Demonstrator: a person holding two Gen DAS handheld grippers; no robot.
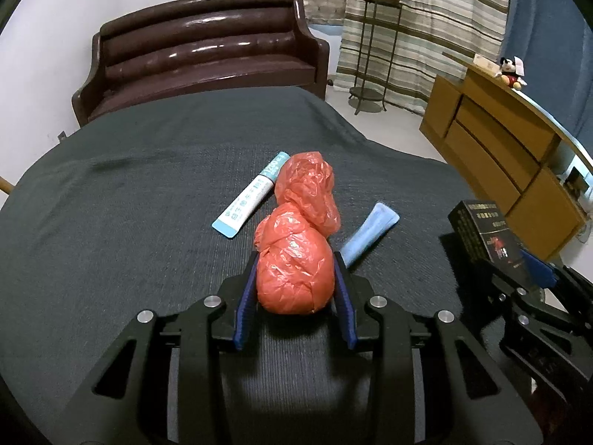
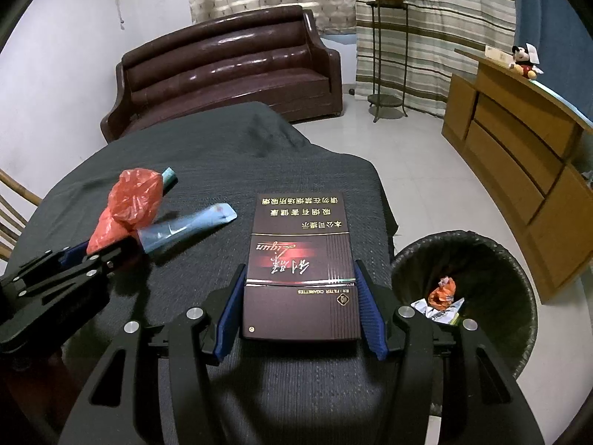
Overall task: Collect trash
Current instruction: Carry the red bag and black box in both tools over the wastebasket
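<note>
Crinkled, glossy red plastic bag point(image 1: 294, 274) catches the light between ribbed blue pads point(image 1: 246, 296) on matt black fingers. Underneath, the dark table cloth point(image 1: 148, 222) looks coarse and woven. The cigarette carton point(image 2: 300, 267) shows smooth, satin card with metallic print. Behind, the brown sofa point(image 1: 207, 48) gleams like polished leather, and the bin point(image 2: 493, 259) is lined with shiny black plastic.

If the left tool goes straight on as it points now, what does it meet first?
Holding the crumpled red plastic bag, the left tool would probably meet the dark grey tablecloth first; depth is unclear.
</note>
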